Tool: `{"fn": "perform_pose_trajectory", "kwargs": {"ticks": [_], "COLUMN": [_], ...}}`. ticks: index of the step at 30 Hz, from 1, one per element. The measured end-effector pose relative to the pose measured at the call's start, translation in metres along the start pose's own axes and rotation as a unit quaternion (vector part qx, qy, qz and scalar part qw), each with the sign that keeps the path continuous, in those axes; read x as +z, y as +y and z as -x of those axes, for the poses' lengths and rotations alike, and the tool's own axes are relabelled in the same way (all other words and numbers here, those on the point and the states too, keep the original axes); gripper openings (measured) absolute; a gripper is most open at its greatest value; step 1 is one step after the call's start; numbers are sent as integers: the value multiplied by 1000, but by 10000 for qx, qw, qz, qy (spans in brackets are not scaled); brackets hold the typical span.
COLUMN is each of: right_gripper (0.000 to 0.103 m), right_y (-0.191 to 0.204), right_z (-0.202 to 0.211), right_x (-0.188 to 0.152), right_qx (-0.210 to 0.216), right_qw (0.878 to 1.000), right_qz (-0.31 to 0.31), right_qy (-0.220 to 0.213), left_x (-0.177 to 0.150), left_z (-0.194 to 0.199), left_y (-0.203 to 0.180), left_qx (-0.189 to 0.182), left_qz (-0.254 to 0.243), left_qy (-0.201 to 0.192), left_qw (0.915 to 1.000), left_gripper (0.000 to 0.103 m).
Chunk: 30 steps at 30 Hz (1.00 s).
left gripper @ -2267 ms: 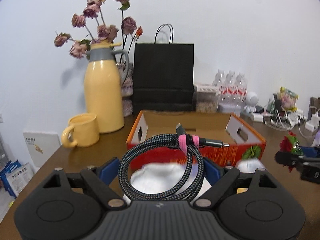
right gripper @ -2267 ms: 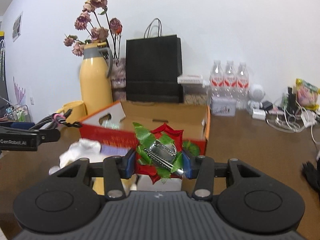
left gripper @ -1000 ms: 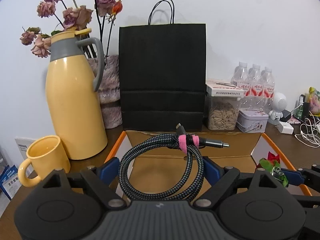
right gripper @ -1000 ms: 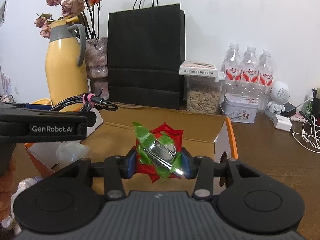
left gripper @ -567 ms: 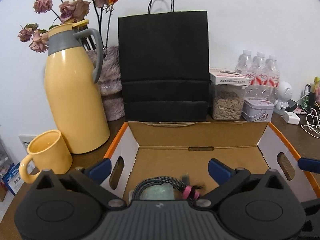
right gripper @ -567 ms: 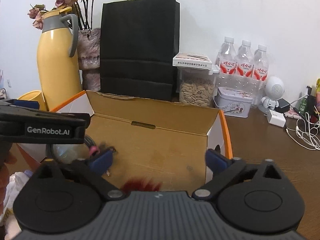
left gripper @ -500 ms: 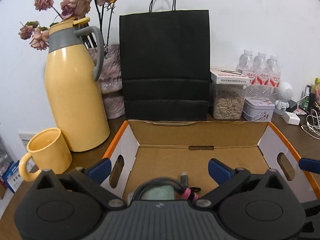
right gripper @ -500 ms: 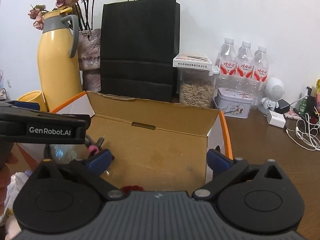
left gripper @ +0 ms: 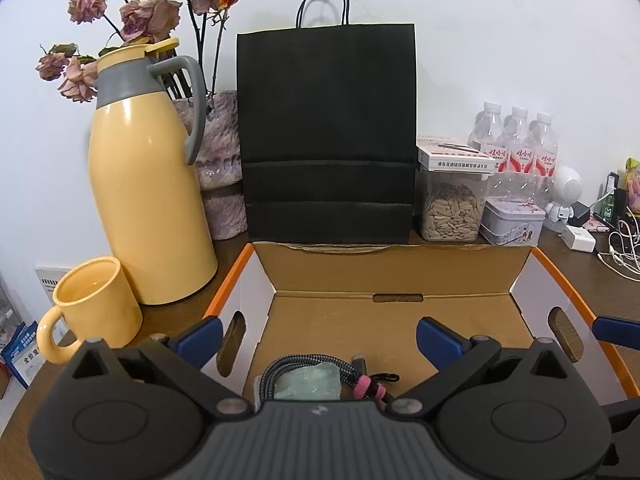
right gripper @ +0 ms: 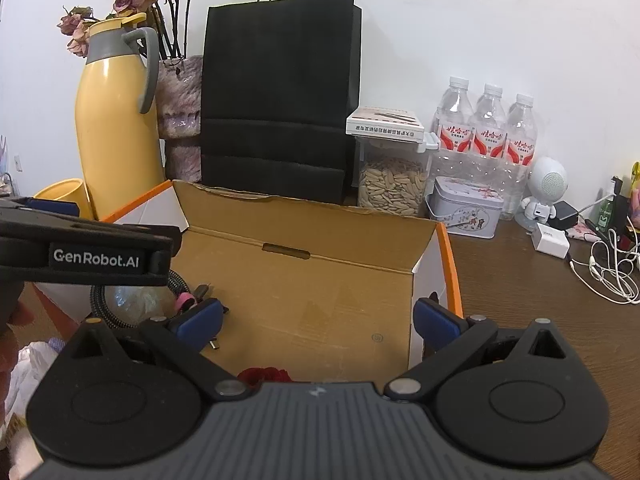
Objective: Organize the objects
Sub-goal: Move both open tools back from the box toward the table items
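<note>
While both tools hover above the open cardboard box (left gripper: 400, 276), each stands wide and empty: the left tool (left gripper: 318, 338) and the right tool (right gripper: 316, 320) have just been opening, and nothing lies between the blue pads of either. Directly below the left tool, at 6 o'clock in its view, the coiled braided cable (left gripper: 308, 368) with its pink tie rests on the box floor over a pale crumpled wrapper (left gripper: 310, 384). At 6 o'clock in the right wrist view, a sliver of the red flower clip (right gripper: 266, 375) shows on the box floor, mostly hidden by the tool body. Beyond the box, a yellow jug (left gripper: 148, 192) stands at 10 o'clock, a yellow mug (left gripper: 96, 312) at 8 o'clock, a black paper bag (left gripper: 328, 132) at 12 o'clock, and a seed jar (left gripper: 452, 204) at 2 o'clock on the bench (right gripper: 520, 280). Judgement: both items appear delivered; the release is best finished by lifting each tool straight up, pads kept wide, so neither snags the cable loop nor drags the clip.
</note>
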State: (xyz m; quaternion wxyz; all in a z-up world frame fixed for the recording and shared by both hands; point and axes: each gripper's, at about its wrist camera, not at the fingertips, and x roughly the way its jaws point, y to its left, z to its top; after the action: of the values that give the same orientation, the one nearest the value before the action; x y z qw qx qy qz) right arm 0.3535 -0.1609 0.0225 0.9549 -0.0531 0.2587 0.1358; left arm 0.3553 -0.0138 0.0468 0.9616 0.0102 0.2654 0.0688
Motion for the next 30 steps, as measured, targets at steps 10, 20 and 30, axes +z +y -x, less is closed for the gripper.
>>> {"fn": "perform_pose_trajectory", "kwargs": {"ticks": [10,20,30], "right_gripper": [103,103,103], "right_y": [-1,-3,1], "right_z": [20,59,88], "right_x": [-2,-3,-19], "right_qx": [21,31,88], "right_qw": [9999,9988,9983], "right_qz": [36,32,117], "right_qy": [-144,-495,-560], "left_x": [1,-5,-23], "left_z": [23,62,98], "left_y": [6,12,14], "left_qx": [-113,-178,-273], "left_qz": [118,121,147], "left_qy": [-132,-394,-461], "left_qw": [9998,9990,9985], "left_gripper": [103,103,103]}}
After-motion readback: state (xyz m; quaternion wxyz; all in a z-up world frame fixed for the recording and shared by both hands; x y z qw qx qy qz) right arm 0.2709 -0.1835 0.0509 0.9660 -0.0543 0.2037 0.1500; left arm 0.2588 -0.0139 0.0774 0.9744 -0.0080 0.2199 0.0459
